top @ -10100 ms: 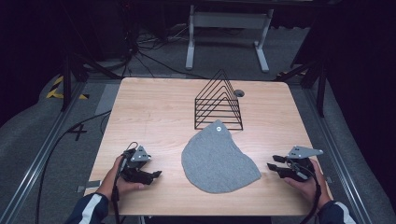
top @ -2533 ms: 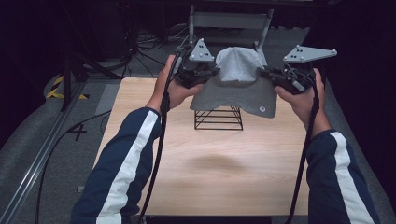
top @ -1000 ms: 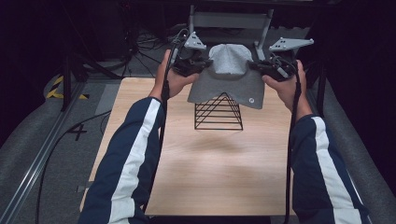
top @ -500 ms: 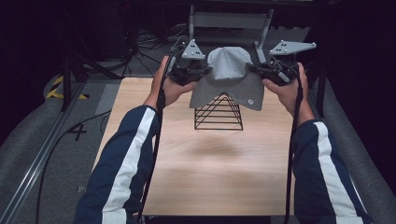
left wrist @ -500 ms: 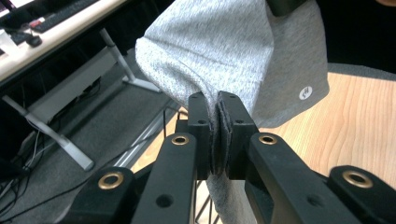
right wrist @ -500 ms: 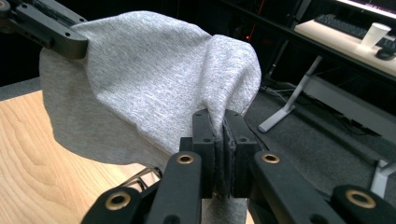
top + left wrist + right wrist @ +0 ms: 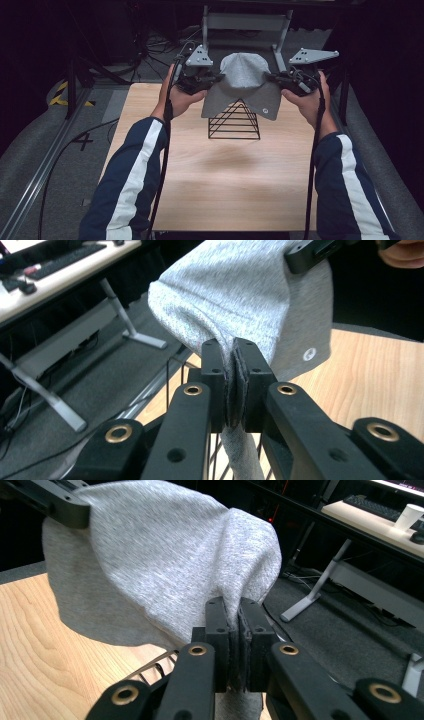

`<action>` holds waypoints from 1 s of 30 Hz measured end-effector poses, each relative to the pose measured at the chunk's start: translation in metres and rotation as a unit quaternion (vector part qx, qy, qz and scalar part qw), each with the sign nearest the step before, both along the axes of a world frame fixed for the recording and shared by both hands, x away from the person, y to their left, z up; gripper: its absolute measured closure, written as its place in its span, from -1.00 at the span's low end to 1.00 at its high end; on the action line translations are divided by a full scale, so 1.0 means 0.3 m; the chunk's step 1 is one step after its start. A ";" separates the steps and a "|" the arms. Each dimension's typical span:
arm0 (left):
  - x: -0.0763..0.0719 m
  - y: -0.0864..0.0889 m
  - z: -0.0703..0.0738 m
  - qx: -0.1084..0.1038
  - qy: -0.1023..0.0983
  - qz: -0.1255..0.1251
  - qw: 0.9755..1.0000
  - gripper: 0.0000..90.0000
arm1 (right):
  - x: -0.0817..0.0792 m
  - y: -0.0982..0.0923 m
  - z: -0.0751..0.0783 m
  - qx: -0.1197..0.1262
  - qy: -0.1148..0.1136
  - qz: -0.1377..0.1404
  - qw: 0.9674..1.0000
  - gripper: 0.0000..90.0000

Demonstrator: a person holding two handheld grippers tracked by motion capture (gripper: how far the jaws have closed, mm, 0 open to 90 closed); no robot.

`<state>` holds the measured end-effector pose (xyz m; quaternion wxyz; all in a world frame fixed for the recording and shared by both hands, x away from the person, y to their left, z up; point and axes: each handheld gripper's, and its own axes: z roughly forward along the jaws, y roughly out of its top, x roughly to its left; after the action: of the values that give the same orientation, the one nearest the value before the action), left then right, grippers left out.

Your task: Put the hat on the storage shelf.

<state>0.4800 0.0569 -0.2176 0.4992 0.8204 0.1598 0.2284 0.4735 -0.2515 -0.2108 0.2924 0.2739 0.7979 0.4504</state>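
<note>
Change: since ten seconds ago the grey cloth (image 7: 242, 82) has left the wooden surface (image 7: 220, 170), where it lay flat in front of the rack, and now hangs in the air over the rack; across the last half second it sits slightly lower and nearer the rack's peak
Cloth: grey knit fabric with a small round pale mark near its lower right corner, stretched between the two grippers and domed upward in the middle; its lower edge drapes just above, perhaps touching, the top of the rack
Left gripper (image 7: 212, 79): jaws pressed together on the cloth's left edge; in the left gripper view the fabric (image 7: 235, 300) is squeezed between the two black pads
Right gripper (image 7: 272, 79): jaws pinching the cloth's right edge; the right gripper view shows fabric (image 7: 165, 555) bunched between them
Rack: black wire rack (image 7: 234, 122), triangular in outline, stands upright near the far middle of the surface, under the cloth
Arms: both sleeves are dark with a white stripe
</note>
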 end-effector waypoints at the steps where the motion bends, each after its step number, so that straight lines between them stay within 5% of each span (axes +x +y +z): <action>1: -0.005 0.000 0.003 -0.003 0.000 -0.001 1.000 0.88 | -0.005 -0.002 0.003 0.001 -0.002 0.001 1.000 0.89; 12: -0.041 -0.014 0.015 0.009 -0.008 -0.008 1.000 0.88 | -0.045 -0.004 0.025 -0.008 -0.012 0.006 1.000 0.89; 15: -0.031 -0.025 -0.008 0.023 -0.007 -0.008 1.000 0.88 | -0.046 0.002 0.011 -0.018 -0.010 0.006 1.000 0.89; 21: -0.025 -0.025 -0.031 0.005 0.003 -0.015 1.000 0.88 | -0.045 -0.023 -0.031 -0.015 0.000 0.006 1.000 0.89; 27: -0.034 -0.036 -0.033 0.021 0.000 -0.016 1.000 0.88 | -0.058 -0.048 -0.050 -0.010 0.002 0.010 1.000 0.89; 30: -0.016 -0.043 -0.071 0.025 0.010 -0.012 1.000 0.88 | -0.057 -0.043 -0.070 -0.018 0.004 0.011 1.000 0.89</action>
<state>0.4754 0.0440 -0.2388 0.4799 0.8366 0.1495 0.2181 0.4564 -0.2643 -0.2317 0.2888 0.2617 0.8101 0.4380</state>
